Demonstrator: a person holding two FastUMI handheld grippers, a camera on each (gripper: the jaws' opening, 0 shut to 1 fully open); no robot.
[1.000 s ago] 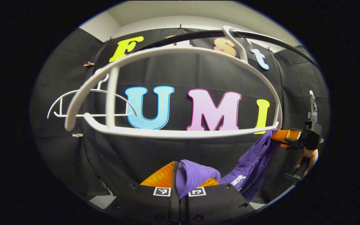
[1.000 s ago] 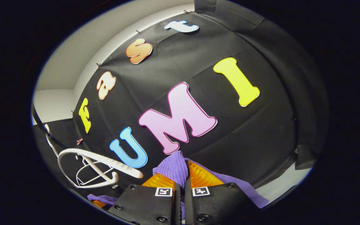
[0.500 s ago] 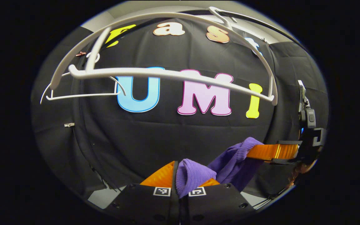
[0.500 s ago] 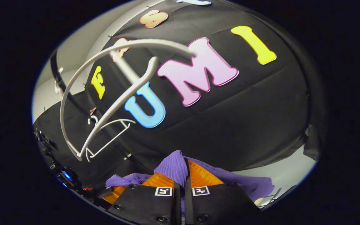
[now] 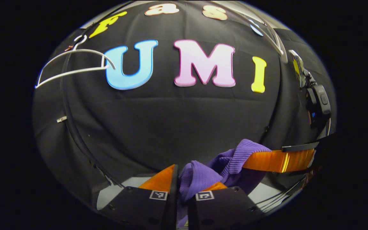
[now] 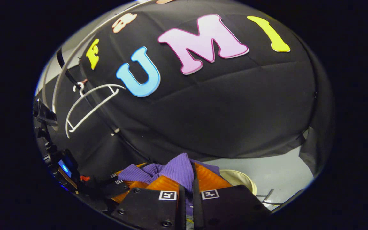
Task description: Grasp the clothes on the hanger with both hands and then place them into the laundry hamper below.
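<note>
- In the left gripper view, my left claw was closed tight on a fold of the purple garment, with both orange fingers pressing the cloth between them.
- From that fold, the garment ran up and to the right to my right claw, whose orange finger lay across its ribbed edge; from here I could not tell how tightly that one gripped.
- A thin white hanger hung bare, well above and to the left of the garment, against the black wall cloth.
- In the right gripper view, my right claw was clamped on a bunched ridge of the garment, which stood up between the two fingers.
- Just left of the garment, my left claw sat low, touching the same cloth.
- The rim of the pale hamper showed just right of the garment, low beside my finger.
- The white hanger hung empty, well above and left of the garment.
</note>
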